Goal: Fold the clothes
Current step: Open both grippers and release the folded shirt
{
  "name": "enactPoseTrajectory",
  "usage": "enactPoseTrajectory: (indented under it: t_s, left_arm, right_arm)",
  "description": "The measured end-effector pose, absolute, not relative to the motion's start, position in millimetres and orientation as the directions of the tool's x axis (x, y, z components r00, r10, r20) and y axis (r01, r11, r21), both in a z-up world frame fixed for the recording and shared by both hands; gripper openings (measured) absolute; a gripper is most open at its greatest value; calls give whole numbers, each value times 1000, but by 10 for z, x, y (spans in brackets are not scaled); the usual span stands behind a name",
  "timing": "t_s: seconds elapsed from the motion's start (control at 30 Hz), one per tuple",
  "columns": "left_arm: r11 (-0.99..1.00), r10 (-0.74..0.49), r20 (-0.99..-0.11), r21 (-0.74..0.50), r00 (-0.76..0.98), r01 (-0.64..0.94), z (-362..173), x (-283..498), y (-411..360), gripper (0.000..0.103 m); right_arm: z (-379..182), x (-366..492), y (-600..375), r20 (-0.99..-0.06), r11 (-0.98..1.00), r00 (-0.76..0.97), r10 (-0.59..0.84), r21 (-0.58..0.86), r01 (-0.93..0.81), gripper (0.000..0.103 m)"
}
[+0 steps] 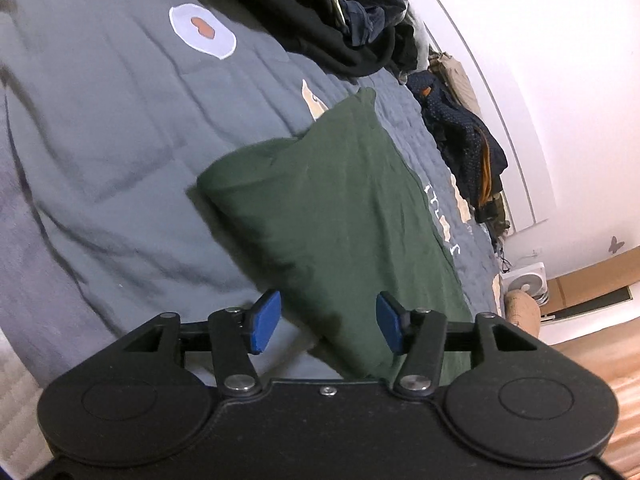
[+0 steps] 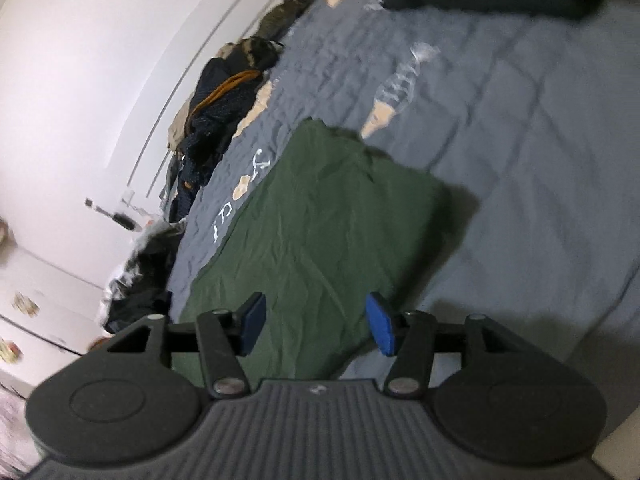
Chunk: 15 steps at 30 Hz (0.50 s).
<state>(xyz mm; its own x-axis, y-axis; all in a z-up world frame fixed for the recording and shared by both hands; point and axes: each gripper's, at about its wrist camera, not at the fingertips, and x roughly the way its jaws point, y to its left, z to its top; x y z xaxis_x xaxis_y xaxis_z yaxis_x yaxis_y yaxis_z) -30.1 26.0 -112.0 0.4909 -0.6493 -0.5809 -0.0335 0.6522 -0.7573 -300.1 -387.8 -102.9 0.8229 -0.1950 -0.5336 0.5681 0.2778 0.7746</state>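
1. On the grey quilted bedspread [image 1: 100, 140] lies the dark green folded cotton garment [image 1: 340, 208], a flat, soft rectangle lying slantwise across the bed, well clear of the heap of dark unfolded clothes [image 1: 360, 12] at the far side.
2. I see my left gripper [image 1: 326, 322] hovering over the near end of the green garment, at its left edge. Its blue-padded fingers [image 1: 264, 322] are released, with nothing pinched between them; cloth shows only beneath the gap.
3. My right gripper [image 2: 316, 324] hangs over the same near end from the other side, above the garment's near edge [image 2: 280, 344]. Its fingers [image 2: 380, 330] are likewise spread and empty.
4. Handling, as I judge it: this is light, limp fabric in several layers. It will sag and slide apart if lifted by one layer alone, and it has no stiffness to hold its shape.
5. Where I would take hold: the two near corners, one per gripper, biting deep enough to catch every layer, then lifting both sides evenly.
6. The left long side [image 1: 240, 232] looks like a rounded fold, the firmest place for a pinch. I cannot tell whether the far end [image 2: 320, 128] is a fold or loose hems.
7. Risk, as I read it: catching the bedspread along with the cloth, since both are soft and lie touching.
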Motion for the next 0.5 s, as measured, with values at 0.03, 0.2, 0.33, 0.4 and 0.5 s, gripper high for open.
enactPoseTrajectory:
  t_s: [0.03, 0.2, 0.33, 0.4, 0.5]
  left_arm:
    - [655, -643, -586, -754, 493, -40, -1128, -290, 266, 56]
    - [669, -614, -608, -740, 504, -77, -1178, -240, 265, 56]
    - [688, -604, -626, -722, 493, -73, -1200, -215, 198, 56]
    - [696, -597, -630, -714, 497, -68, -1206, -213, 170, 56]
    - [705, -589, -636, -706, 499, -67, -1205, -221, 138, 56]
  right_arm:
    - [-1061, -3002, -3884, -535, 258, 823, -190, 781, 568, 55]
    - [-1133, -2917, -3894, -556, 253, 811, -180, 771, 585, 55]
    - [-1225, -2869, -3956, -574, 220, 804, -157, 773, 595, 55]
    - [-1259, -2877, -3989, -587, 215, 793, -166, 763, 610, 55]
    - [-1293, -2892, -4042, -597, 194, 782, -182, 757, 623, 55]
